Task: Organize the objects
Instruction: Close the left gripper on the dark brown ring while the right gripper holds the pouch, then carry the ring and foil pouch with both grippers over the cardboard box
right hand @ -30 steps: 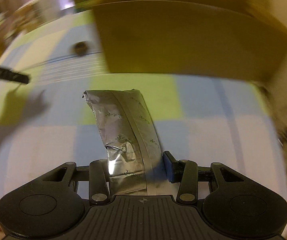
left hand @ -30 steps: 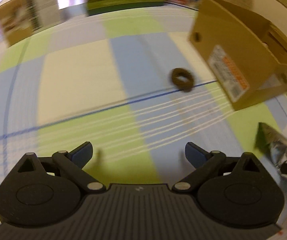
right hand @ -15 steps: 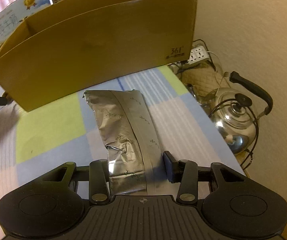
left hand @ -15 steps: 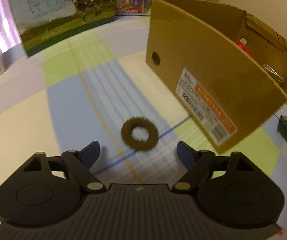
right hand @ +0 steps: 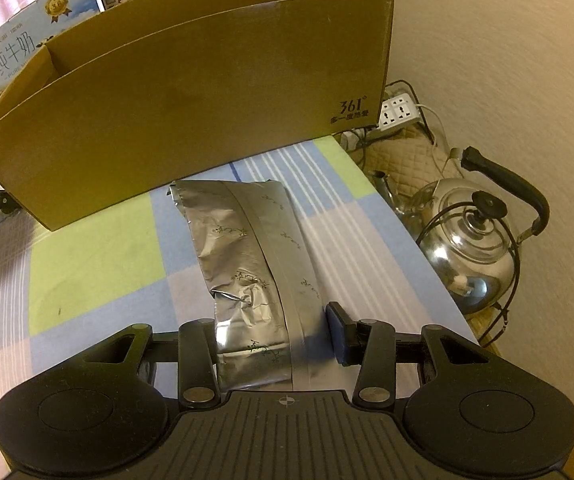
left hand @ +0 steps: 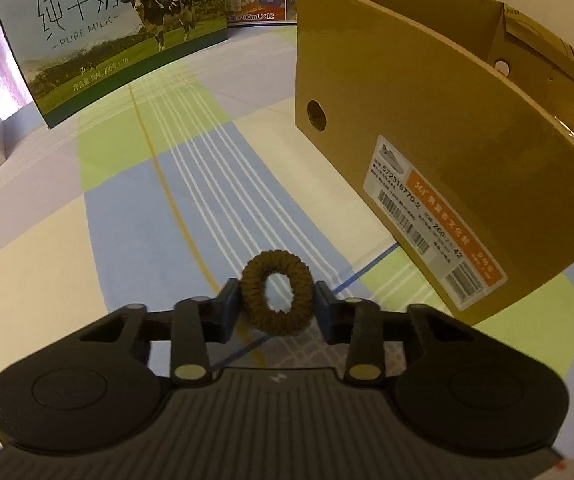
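Hair tie (left hand: 276,298), brown, pinched between our left gripper (left hand: 277,307) fingers, held above checked tablecloth (left hand: 127,208), near cardboard box (left hand: 427,128). Our right gripper (right hand: 273,336) clamps silver foil pouch (right hand: 247,256), pouch stretching toward box's long wall (right hand: 207,108). Milk carton (left hand: 107,32) stands behind. Kettle (right hand: 475,248) sits off table edge, right.

- My left view: milk carton (left hand: 119,36) reads "PURE MILK".
- Cardboard box (left hand: 427,120) label (left hand: 435,220): "5723167770-2".
- My right view: the box wall says "361°" (right hand: 353,106).
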`<state>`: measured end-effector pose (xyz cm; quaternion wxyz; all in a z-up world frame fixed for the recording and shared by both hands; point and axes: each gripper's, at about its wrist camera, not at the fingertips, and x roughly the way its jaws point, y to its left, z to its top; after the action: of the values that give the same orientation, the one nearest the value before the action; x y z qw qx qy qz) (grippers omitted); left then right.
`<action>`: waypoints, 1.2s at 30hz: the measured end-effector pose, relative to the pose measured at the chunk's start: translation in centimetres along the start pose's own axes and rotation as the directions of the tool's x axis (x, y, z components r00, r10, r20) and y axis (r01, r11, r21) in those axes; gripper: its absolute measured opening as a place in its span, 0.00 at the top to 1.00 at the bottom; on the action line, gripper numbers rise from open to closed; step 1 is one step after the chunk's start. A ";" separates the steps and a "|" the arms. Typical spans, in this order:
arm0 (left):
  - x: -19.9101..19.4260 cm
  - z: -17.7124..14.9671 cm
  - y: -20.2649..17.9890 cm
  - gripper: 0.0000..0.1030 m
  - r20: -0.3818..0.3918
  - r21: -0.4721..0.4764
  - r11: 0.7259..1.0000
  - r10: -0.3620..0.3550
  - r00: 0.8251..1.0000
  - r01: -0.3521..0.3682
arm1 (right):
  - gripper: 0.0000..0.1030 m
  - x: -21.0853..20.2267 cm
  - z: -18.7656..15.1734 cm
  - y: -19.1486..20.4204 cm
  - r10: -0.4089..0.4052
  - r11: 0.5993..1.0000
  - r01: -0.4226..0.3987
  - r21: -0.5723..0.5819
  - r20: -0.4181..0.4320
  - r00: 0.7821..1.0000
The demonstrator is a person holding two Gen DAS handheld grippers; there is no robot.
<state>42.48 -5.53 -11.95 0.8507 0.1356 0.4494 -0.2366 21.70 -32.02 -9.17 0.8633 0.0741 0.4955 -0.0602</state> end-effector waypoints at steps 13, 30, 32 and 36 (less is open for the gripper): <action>-3.4 -3.8 -0.3 0.81 -0.071 -0.062 0.998 -0.021 0.997 0.017 | 0.61 -0.1 -0.1 0.2 -0.003 1.000 0.003 -0.023 0.000 1.000; -9.4 -8.4 -2.7 0.81 -0.100 -0.158 0.987 -0.018 0.995 0.003 | 0.64 -0.9 -1.2 0.4 0.095 0.991 -0.096 -0.088 -0.017 0.995; -10.2 -8.3 -3.0 0.81 -0.089 -0.168 0.986 -0.015 0.996 -0.001 | 0.64 -1.1 -1.3 0.3 0.117 0.988 -0.119 -0.101 -0.021 0.993; -11.9 -8.0 -3.8 0.81 -0.060 -0.183 0.983 -0.005 0.998 -0.006 | 0.65 -1.8 -1.1 0.2 0.163 0.979 -0.164 -0.120 -0.018 0.986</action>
<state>29.16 -1.93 -6.64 0.8457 0.0639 0.4947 -0.1900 19.92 -31.55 -8.10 0.8663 0.0625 0.4939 0.0412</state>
